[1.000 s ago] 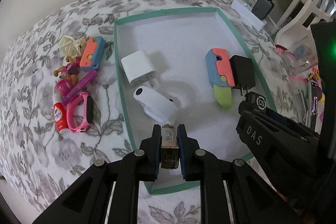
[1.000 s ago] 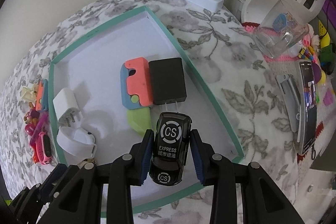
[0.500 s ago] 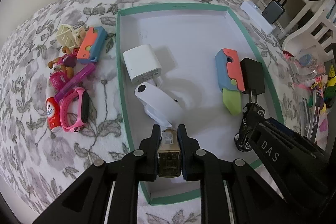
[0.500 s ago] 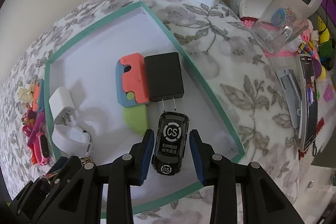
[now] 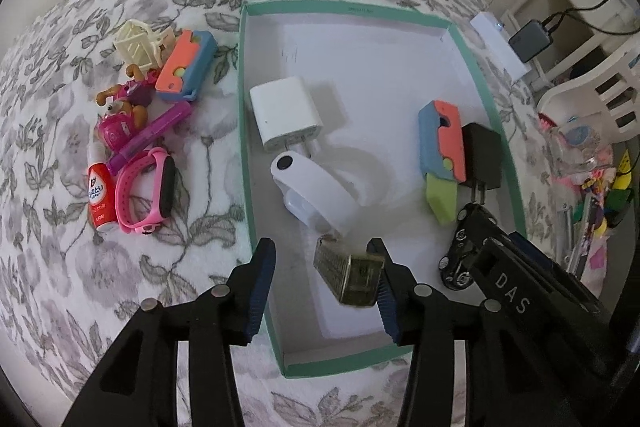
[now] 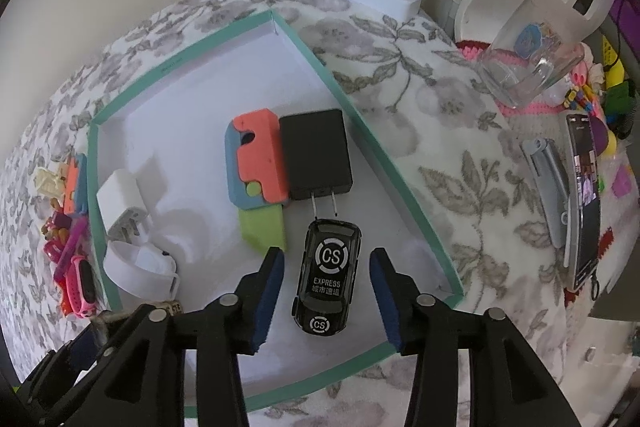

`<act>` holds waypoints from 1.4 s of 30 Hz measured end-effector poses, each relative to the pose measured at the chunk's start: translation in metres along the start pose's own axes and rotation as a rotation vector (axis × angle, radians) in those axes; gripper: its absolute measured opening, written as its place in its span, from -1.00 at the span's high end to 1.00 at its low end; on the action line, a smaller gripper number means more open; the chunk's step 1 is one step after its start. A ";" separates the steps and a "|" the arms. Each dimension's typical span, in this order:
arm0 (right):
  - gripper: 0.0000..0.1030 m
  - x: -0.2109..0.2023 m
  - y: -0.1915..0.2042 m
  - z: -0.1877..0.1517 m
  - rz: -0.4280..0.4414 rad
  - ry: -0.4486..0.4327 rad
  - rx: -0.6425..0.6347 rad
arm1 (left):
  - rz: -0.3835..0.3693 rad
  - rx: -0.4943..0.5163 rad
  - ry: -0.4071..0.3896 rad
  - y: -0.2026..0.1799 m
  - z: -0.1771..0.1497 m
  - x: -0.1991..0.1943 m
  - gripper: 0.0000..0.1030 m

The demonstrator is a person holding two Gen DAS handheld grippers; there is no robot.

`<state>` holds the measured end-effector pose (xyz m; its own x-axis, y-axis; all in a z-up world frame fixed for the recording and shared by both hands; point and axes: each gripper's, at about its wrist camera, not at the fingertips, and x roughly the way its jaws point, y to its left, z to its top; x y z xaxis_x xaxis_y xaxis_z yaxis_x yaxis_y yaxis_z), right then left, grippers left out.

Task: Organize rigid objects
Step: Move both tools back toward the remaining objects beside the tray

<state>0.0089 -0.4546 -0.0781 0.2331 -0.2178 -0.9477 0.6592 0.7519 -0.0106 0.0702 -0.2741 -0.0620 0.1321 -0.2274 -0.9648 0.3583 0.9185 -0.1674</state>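
Both grippers are pointing steeply down into the green-rimmed tray (image 6: 384, 151). The left gripper (image 5: 322, 283) is opening, the gold block (image 5: 348, 277) tilting against one pad. The right gripper (image 6: 326, 291) is opening clear around the black toy car (image 6: 326, 277).

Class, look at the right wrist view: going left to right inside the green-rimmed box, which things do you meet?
White charger → orange-and-blue toy → black charger. The white band and the toy car overlap others in the order, so they are left out.

The black toy car (image 6: 327, 277) reads "CS" and "EXPRESS" on its roof; the right gripper (image 5: 516, 301) bears "DAS"; the red bottle (image 5: 98, 197) says "LION".
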 end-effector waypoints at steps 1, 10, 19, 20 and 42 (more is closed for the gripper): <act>0.00 -0.002 0.000 0.001 0.001 -0.008 0.002 | -0.002 -0.004 -0.004 0.000 0.001 -0.002 0.05; 0.00 -0.021 0.004 0.007 0.023 -0.081 0.009 | -0.030 -0.056 -0.049 0.015 0.008 -0.024 0.01; 0.00 -0.025 0.016 0.005 0.035 -0.103 -0.029 | -0.048 -0.163 -0.069 0.047 0.012 -0.033 -0.26; 0.00 -0.025 0.016 0.005 0.034 -0.102 -0.032 | -0.054 -0.178 -0.069 0.052 0.013 -0.034 -0.26; -0.64 -0.017 0.039 -0.002 0.055 -0.092 -0.110 | 0.085 -0.360 -0.092 0.124 0.017 -0.035 -0.75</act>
<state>0.0289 -0.4204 -0.0628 0.3349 -0.2266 -0.9146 0.5621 0.8271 0.0009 0.1256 -0.1578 -0.0453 0.2355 -0.1590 -0.9588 -0.0026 0.9864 -0.1642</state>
